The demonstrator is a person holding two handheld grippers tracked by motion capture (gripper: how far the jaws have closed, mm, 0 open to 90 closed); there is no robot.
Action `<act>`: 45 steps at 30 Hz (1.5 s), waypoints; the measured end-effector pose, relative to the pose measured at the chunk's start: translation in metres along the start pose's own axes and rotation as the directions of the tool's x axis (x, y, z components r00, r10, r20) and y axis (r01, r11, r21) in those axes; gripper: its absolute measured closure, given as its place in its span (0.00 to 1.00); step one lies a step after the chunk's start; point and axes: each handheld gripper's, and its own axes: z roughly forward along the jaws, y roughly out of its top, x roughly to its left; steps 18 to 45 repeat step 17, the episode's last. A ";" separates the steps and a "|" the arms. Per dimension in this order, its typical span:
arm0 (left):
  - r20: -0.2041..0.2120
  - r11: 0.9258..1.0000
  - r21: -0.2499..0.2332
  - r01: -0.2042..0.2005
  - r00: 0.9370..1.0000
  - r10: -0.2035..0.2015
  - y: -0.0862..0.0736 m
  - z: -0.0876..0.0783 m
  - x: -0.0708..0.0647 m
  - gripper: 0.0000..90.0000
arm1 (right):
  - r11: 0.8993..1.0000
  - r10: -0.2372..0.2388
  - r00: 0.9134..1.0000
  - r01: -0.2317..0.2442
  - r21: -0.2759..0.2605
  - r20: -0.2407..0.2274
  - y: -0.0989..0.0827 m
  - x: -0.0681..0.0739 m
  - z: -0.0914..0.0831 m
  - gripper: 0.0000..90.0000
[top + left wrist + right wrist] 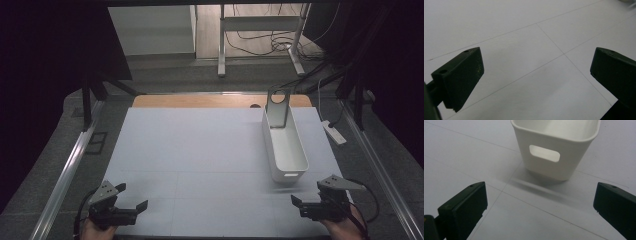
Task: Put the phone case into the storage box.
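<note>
Both grippers are idling open at the near edge; the bin is sitting ahead of the right one.

The table [200, 150] is lying bare apart from a white bin [284, 145] on its right half, long axis running away from the person. The right gripper [305, 206] is waiting nearer, jaws spread and empty, facing the bin's near end. The left gripper [131, 209] is resting well apart, jaws likewise spread.

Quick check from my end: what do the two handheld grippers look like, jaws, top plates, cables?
Both are black. The left gripper and right gripper each carry a grey three-cornered plate on top and trail a black cable. In the gripper views the jaws are blocky, matte black pads with small holes near the tips. No sleeves visible.
</note>
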 end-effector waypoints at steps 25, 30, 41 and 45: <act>-0.002 1.000 0.004 0.003 1.000 -0.003 0.001 0.001 0.000 0.00 | 0.998 0.011 1.000 -0.012 0.056 0.007 -0.008 -0.001 0.005 0.00; -0.002 1.000 0.004 0.003 1.000 -0.003 0.001 0.001 0.000 0.00 | 0.998 0.011 1.000 -0.012 0.056 0.007 -0.008 -0.001 0.005 0.00; -0.002 1.000 0.004 0.003 1.000 -0.003 0.001 0.001 0.000 0.00 | 0.998 0.011 1.000 -0.012 0.056 0.007 -0.008 -0.001 0.005 0.00; -0.002 1.000 0.004 0.003 1.000 -0.003 0.001 0.001 0.000 0.00 | 0.998 0.011 1.000 -0.012 0.056 0.007 -0.008 -0.001 0.005 0.00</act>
